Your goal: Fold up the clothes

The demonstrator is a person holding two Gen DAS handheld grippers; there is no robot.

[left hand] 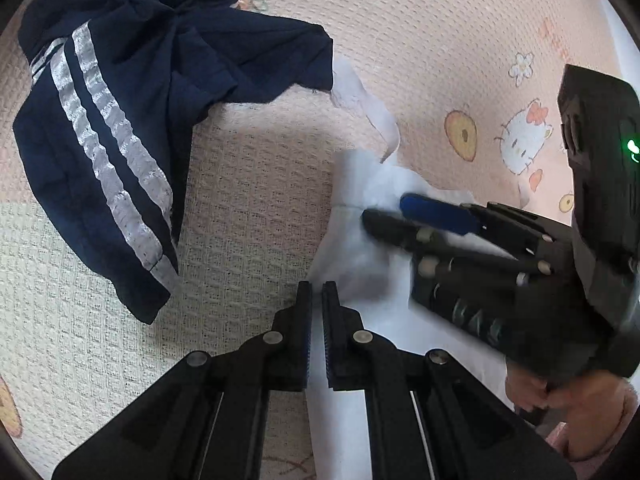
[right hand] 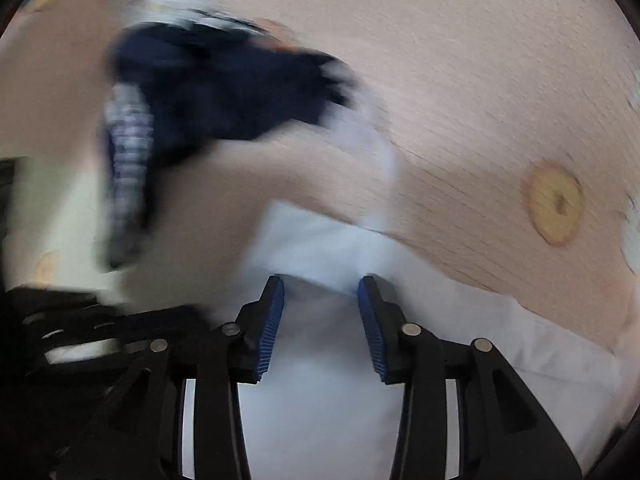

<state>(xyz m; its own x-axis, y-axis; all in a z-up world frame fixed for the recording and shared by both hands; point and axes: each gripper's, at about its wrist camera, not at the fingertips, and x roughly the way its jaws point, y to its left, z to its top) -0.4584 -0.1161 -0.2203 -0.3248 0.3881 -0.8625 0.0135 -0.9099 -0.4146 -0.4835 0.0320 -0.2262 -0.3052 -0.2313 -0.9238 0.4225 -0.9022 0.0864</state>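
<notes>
Left tool [left hand: 317,292] pinches white garment [left hand: 360,184]; right tool [right hand: 320,292] gapes

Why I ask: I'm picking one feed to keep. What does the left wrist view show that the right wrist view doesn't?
Left only: the Hello Kitty print, the right gripper's whole body, and a sharp look at the navy shorts' stripes.
Right only: the right gripper's blue pads standing apart over the cloth.
Both: the white garment, the shorts, the pink blanket.
</notes>
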